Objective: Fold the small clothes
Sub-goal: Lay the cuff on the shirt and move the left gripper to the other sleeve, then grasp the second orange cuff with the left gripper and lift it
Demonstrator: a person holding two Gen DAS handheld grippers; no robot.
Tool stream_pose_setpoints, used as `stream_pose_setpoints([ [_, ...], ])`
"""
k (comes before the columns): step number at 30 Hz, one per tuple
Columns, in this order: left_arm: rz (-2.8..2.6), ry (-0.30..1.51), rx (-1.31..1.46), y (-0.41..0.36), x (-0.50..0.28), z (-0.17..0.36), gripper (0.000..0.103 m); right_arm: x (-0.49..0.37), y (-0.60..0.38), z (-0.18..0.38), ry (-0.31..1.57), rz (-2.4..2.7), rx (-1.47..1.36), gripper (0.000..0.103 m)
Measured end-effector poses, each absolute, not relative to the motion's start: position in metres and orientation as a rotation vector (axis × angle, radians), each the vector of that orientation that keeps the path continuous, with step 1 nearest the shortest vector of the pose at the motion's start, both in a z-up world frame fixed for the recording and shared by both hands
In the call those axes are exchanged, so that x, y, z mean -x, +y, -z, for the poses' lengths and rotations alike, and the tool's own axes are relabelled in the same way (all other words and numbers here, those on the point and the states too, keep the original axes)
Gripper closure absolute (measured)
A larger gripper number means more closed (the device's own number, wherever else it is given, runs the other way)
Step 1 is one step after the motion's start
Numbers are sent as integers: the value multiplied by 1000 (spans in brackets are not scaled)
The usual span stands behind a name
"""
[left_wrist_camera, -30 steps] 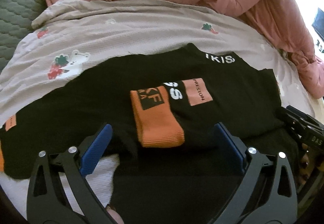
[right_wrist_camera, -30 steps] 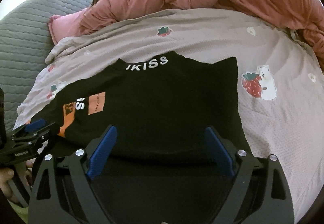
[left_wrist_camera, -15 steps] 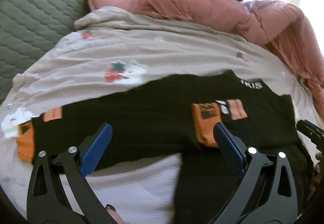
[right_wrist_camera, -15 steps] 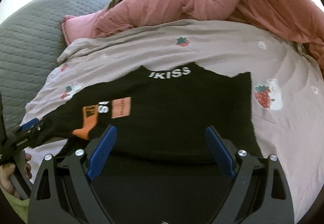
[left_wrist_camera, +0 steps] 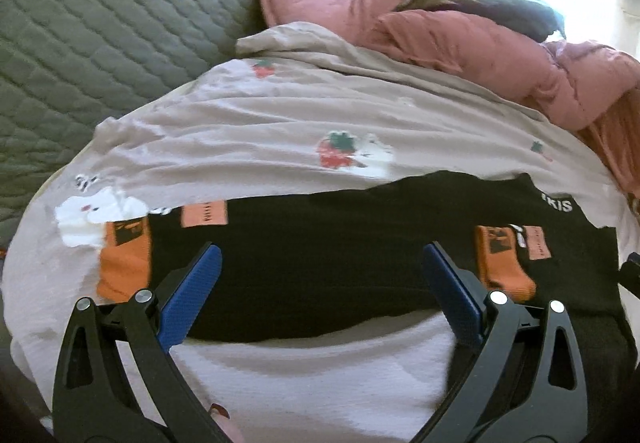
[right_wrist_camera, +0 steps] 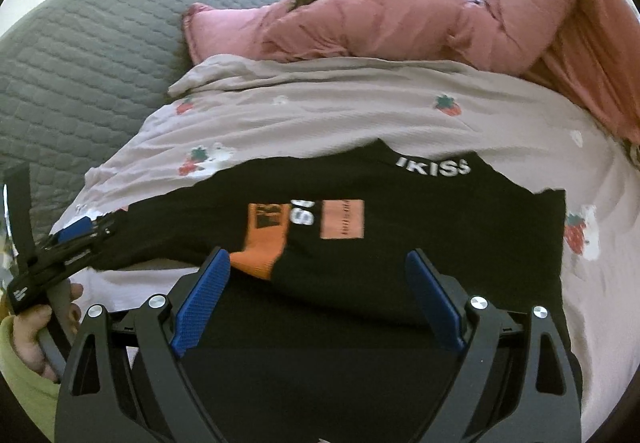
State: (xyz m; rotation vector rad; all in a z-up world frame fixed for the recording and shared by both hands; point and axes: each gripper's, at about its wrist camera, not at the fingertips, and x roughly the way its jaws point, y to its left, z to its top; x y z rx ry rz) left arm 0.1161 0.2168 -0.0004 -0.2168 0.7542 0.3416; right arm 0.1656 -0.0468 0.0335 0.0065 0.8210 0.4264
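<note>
Left claw [left_wrist_camera: 320, 295] hangs with its blue pads spread wide, nothing between them, over the outstretched left sleeve [left_wrist_camera: 304, 243] of the black sweater [right_wrist_camera: 420, 243]. That sleeve lies flat across the strawberry-print sheet [left_wrist_camera: 280, 123] of the bed, ending in an orange cuff [left_wrist_camera: 124, 263] out beyond the left pad. Right claw [right_wrist_camera: 318, 299] is likewise spread and empty, poised above the lower body of the sweater. The other sleeve is folded in across the chest, its orange cuff [right_wrist_camera: 264, 243] lying just beside the pink patch [right_wrist_camera: 343, 219] and below the white lettering at the collar.

One sleeve looks done and the second one is, I judge, the step in hand. The next move calls for the left claw to travel out toward the far cuff, close on the fabric there, and carry it inward over the body to match the first. The knit is soft and likely to drag or bunch, so a lift before the carry would help.

Beyond lie a pink duvet [right_wrist_camera: 400, 19] and a grey quilted headboard [left_wrist_camera: 100, 23].
</note>
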Motion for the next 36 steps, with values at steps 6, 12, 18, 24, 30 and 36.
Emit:
stream_pose_setpoints([
  [6,-401,752,260,238,-102,4,9,-164,-23,-38,815,-468,21,14],
  [12,-456,749,308,257,-89,9,9,-162,-1,-41,811,-508,44,14],
  [18,-524,722,360,277,-78,9,9,-160,24,-39,815,-551,66,14],
  [24,-599,707,375,290,-71,11,9,-158,44,-39,811,-593,95,14],
  [30,-652,728,410,306,-69,20,9,-159,68,-36,815,-635,121,14],
  [36,-694,721,479,325,-63,30,10,-160,96,-24,829,-673,172,14],
])
